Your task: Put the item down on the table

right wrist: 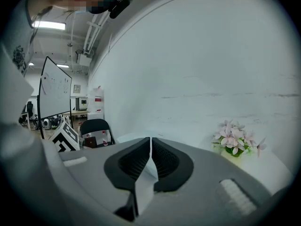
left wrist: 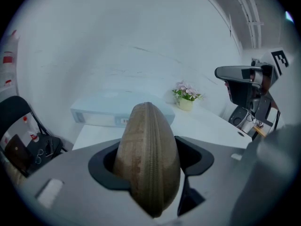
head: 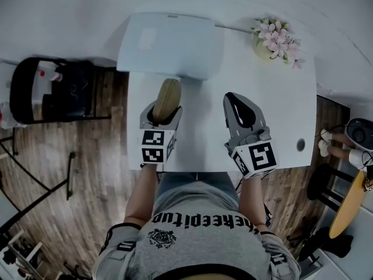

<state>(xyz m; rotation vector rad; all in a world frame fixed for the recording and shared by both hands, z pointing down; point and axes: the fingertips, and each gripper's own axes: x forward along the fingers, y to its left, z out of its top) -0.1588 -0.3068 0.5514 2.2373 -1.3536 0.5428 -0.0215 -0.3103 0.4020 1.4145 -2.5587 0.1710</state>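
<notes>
A brown oval zippered case [head: 166, 100] stands on edge between the jaws of my left gripper [head: 164, 111], which is shut on it above the white table [head: 280, 121]. In the left gripper view the case [left wrist: 148, 159] fills the gap, zipper facing the camera, and my right gripper [left wrist: 242, 81] shows at the right. My right gripper [head: 242, 111] hovers over the table to the right of the case, its jaws pressed together with nothing in them. The right gripper view shows its black pads [right wrist: 164, 161] touching at the tips.
A pale blue flat box [head: 172, 44] lies at the table's back edge, just beyond the case. A small pot of pink flowers [head: 277, 39] stands at the back right. A black chair [head: 55, 89] sits left of the table. A round cable hole [head: 301, 144] marks the table's right side.
</notes>
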